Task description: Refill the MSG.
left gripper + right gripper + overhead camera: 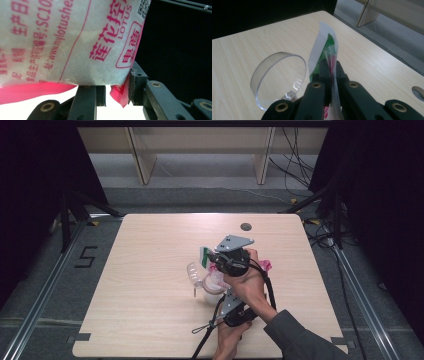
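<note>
Spreading across most of the high view, the pale wooden table [150,285] carries the work just right of its middle, with a small dark round hole [245,226] near its far edge. Above that spot the person's two hands meet, a grey sleeve [300,335] coming in from the bottom right. Between them hangs a white plastic packet with pink print [75,42], its pink sealed edge low in the left gripper view. The left gripper [117,92] has its jaws pressed on the packet's lower corner, the right-hand pad flat against the pink seam. The right gripper [332,75] has its jaws pressed together, pinching the thin top strip of the packet, where a green and white flap [322,47] stands up above the fingertips. Just beside that gripper, a clear plastic cup [279,77] lies tilted with its round rim facing the camera; whether it rests on the table or touches the packet is hard to tell
</note>
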